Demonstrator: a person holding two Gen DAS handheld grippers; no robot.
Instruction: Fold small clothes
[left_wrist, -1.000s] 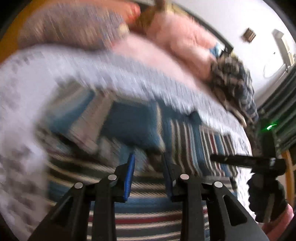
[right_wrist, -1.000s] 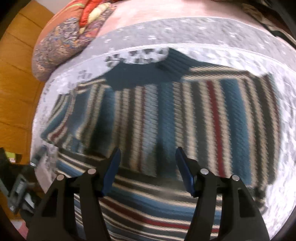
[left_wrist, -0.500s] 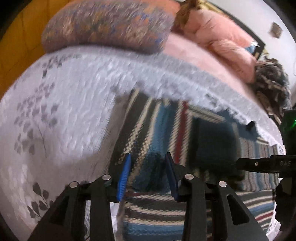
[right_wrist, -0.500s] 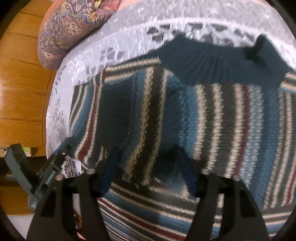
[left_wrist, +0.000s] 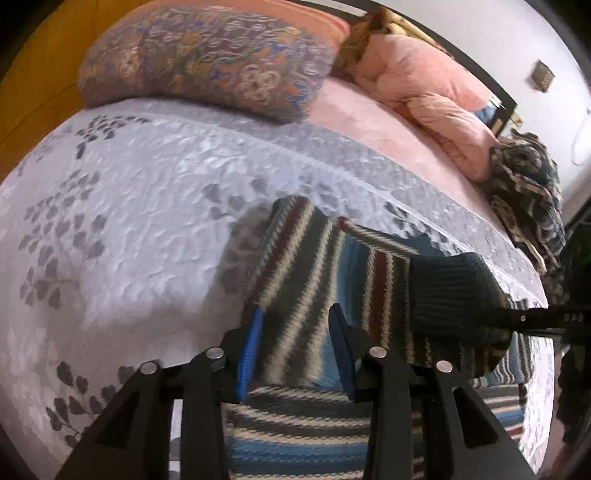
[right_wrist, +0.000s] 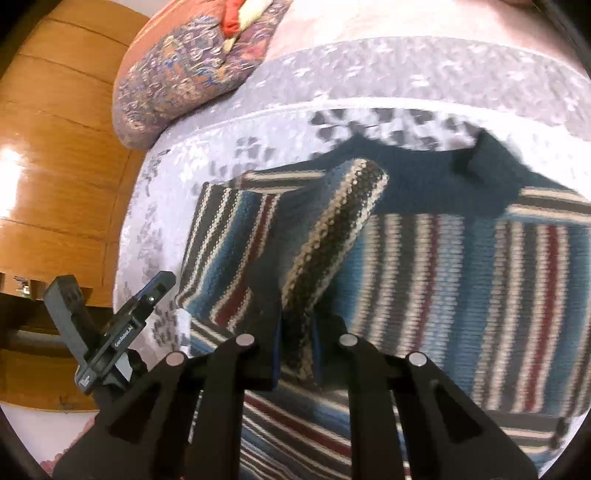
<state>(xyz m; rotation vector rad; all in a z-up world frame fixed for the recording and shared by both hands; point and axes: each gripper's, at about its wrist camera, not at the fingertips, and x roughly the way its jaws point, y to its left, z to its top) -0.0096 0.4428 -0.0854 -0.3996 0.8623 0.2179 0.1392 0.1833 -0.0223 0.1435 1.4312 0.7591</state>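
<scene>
While our right claw (right_wrist: 296, 345) pinches a raised fold of the one striped sweater (right_wrist: 443, 266), its blue pads nearly closed on the knit, our left claw (left_wrist: 295, 350) stands half open over the sweater's edge, gripping nothing that we can see. The sweater lies spread on the grey leaf-print bedspread (left_wrist: 129, 229), its dark ribbed hem (left_wrist: 450, 291) lifted on the right of the left view. Beyond it we count one patterned pillow (left_wrist: 207, 62), one pink quilt (left_wrist: 424, 92) and one dark heap of clothes (left_wrist: 524, 192), cut off at the frame's edge. Motion blur smears the stripes, and the claws hide the sweater's near part.
</scene>
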